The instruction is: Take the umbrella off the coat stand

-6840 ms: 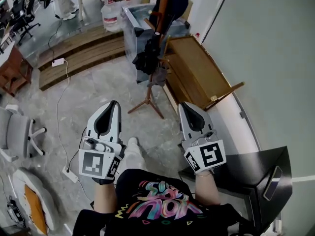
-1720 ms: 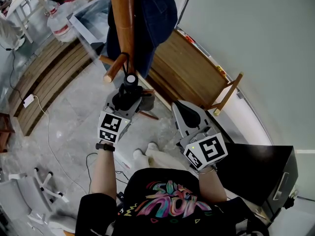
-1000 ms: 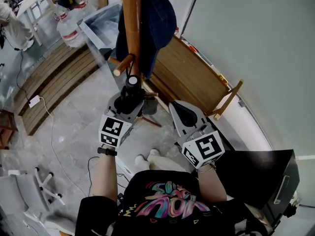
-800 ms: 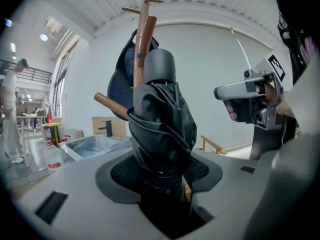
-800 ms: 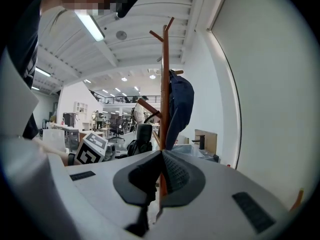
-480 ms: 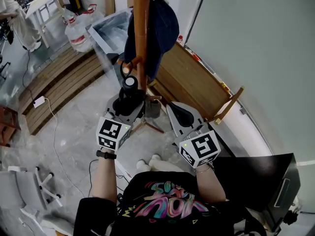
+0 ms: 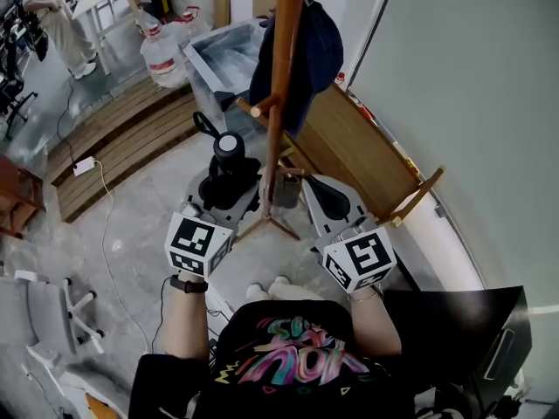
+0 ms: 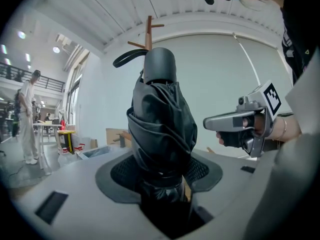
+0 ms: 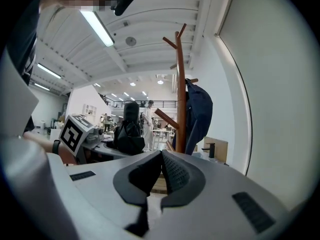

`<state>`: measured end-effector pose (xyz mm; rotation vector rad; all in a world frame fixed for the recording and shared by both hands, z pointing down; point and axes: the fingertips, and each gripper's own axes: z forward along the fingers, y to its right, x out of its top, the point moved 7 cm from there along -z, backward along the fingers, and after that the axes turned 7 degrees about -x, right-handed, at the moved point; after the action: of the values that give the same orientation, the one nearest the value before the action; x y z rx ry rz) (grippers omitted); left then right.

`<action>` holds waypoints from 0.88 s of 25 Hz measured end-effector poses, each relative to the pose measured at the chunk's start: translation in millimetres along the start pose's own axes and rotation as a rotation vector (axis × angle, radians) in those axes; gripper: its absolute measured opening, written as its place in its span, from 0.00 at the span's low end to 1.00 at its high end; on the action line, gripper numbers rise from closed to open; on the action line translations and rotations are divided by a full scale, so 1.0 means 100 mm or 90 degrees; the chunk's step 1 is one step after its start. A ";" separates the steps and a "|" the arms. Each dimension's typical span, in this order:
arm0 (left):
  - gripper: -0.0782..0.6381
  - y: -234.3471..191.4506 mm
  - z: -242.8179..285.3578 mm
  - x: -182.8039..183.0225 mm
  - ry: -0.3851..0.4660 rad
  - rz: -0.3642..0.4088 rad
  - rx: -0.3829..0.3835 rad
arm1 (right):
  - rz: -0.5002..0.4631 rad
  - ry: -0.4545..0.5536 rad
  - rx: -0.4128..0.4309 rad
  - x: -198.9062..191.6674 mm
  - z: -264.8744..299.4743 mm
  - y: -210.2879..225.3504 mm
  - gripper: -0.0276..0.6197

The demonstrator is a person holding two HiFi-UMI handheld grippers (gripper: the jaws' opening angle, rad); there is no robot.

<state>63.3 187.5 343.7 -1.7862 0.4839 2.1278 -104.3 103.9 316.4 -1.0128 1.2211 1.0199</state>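
Observation:
A folded black umbrella [image 7: 227, 175] stands upright in my left gripper [image 7: 225, 187], whose jaws are shut on its lower body. Its round handle cap [image 7: 229, 143] and strap loop [image 7: 205, 126] sit left of the wooden coat stand [image 7: 279, 103], apart from the stand's peg [image 7: 261, 107]. In the left gripper view the umbrella [image 8: 160, 124] fills the space between the jaws. A dark blue garment [image 7: 307, 51] hangs on the stand. My right gripper [image 7: 325, 192] hovers right of the pole, shut with nothing in it; its tips meet in the right gripper view [image 9: 161, 155].
A wooden board [image 7: 358, 142] leans behind the stand. Water jugs [image 7: 162, 46] and a grey tub [image 7: 223, 59] stand at the back, wooden planks [image 7: 122, 138] at the left. A person [image 7: 54, 16] stands far left. A black cabinet [image 7: 458, 334] is at the lower right.
My left gripper has risen and moved left with the umbrella. The strap loop, which hung round the peg, is now off it. The right gripper shifted slightly.

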 end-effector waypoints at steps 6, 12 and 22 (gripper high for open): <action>0.46 0.11 -0.44 0.08 0.014 -0.007 0.064 | -0.001 0.008 0.039 0.02 0.02 -0.18 0.07; 0.46 0.23 -0.93 -0.03 0.026 -0.043 0.137 | -0.001 0.009 0.085 0.02 0.01 -0.40 0.07; 0.46 0.37 -1.35 -0.29 0.020 -0.072 0.186 | 0.001 -0.005 0.121 -0.09 0.08 -0.51 0.07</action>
<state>169.8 93.3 352.3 -1.6437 0.6490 1.8485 -53.9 99.0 328.1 -0.8595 1.2863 0.8893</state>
